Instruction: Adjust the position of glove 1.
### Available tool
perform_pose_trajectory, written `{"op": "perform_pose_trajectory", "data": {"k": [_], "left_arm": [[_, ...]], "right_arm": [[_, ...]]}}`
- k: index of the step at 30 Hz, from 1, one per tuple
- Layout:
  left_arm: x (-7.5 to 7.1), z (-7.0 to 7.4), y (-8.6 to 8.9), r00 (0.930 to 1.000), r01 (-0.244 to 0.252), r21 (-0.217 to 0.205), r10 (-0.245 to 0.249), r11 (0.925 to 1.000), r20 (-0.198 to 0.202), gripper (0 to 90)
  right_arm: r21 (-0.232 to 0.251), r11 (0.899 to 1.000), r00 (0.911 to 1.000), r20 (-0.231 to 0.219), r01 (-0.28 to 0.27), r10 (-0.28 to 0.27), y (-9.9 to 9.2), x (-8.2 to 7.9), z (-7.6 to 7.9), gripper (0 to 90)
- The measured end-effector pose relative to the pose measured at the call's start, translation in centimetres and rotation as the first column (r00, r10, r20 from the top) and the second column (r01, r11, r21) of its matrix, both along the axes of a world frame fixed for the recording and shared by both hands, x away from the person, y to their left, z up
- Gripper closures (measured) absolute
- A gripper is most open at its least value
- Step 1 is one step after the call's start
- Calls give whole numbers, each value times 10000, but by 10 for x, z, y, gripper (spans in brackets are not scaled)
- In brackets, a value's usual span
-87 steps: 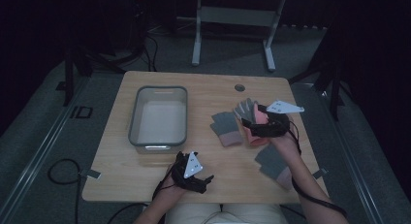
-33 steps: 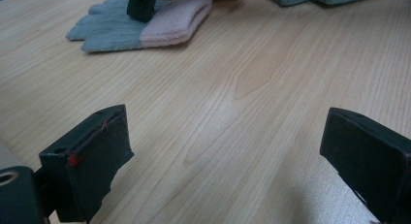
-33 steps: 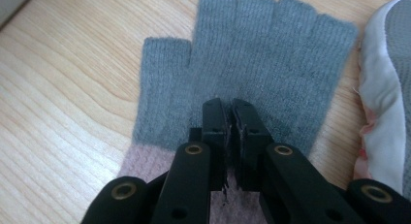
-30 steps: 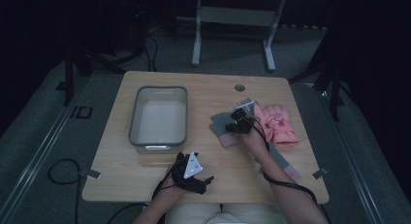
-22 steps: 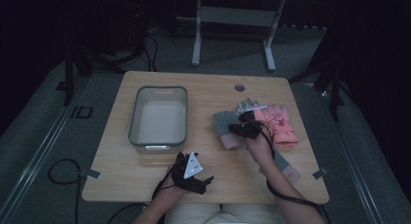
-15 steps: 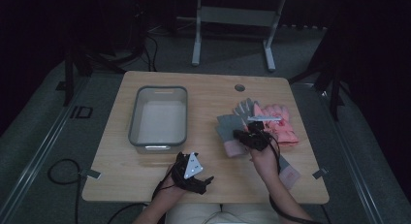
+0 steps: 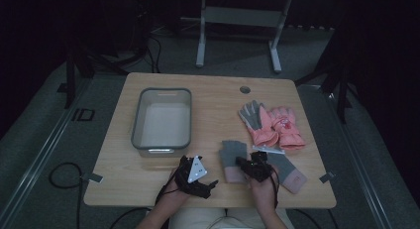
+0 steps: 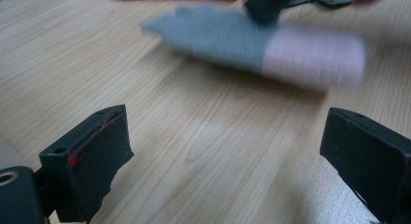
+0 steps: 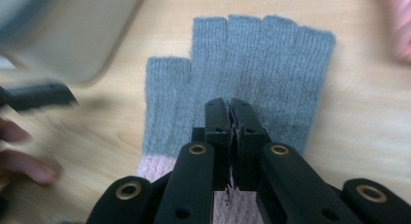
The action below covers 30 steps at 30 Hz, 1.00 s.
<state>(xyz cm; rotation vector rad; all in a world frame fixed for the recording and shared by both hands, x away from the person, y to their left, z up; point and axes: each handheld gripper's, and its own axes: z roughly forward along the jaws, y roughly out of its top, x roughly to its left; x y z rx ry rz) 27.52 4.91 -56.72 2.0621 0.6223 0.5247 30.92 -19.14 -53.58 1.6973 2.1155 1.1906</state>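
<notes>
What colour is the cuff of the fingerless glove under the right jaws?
Pale pink, on a grey knit glove; the right gripper view shows it best.

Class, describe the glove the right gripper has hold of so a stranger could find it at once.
Start at the wooden table, right of the grey bin. Near the front edge, the right gripper pinches a flat grey fingerless glove with a pink cuff. Its twin lies untouched further right; the pair behind is padded pink.

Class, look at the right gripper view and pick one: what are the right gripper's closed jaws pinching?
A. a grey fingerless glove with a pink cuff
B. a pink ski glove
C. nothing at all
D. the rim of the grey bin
A: in the right gripper view the right gripper has its jaws pressed together on the knit of the grey fingerless glove, which lies flat on the table.
</notes>
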Motion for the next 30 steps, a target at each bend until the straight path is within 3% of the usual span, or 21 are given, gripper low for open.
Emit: {"op": "perform_pose_trajectory", "data": {"k": [4,5,7,11,15,17,19,21,24,27,30], "left_arm": [[0,0,0,10000,23,21,-23,10000,47,34],[-1,0,0,10000,33,28,-33,10000,73,34],[0,0,0,10000,40,26,-40,10000,60,34],[0,0,0,10000,37,-3,-37,10000,2,34],[0,0,0,10000,45,25,-45,10000,7,34],[0,0,-1,10000,50,46,-50,10000,19,34],[0,0,-1,10000,87,57,-87,9999,17,34],[0,0,-1,9999,114,108,-115,9999,32,34],[0,0,-1,10000,76,159,-77,9998,44,34],[0,0,-1,10000,38,127,-38,9999,16,34],[0,0,-2,10000,-3,177,3,9998,2,34]], "right_arm": [[-530,9983,9992,-322,-256,239,10,3,-15,849],[-736,9971,9998,7,-184,185,13,1,-20,840],[-911,9957,9996,184,-188,206,15,1,-20,821],[-738,9971,9998,75,-201,207,14,1,-19,793],[-202,9968,9960,439,-770,778,5,2,-1,727],[-293,9928,9898,802,-1161,1181,-2,4,7,695],[-448,9892,9858,878,-1398,1433,-14,9,14,697],[-781,9819,9794,925,-1723,1792,-28,13,18,697],[-1481,9602,9652,764,-2369,2499,-50,19,20,676],[-2356,9239,9411,816,-3016,3280,-73,21,21,649],[-2743,9103,9368,757,-3099,3417,-100,24,22,600]]}}
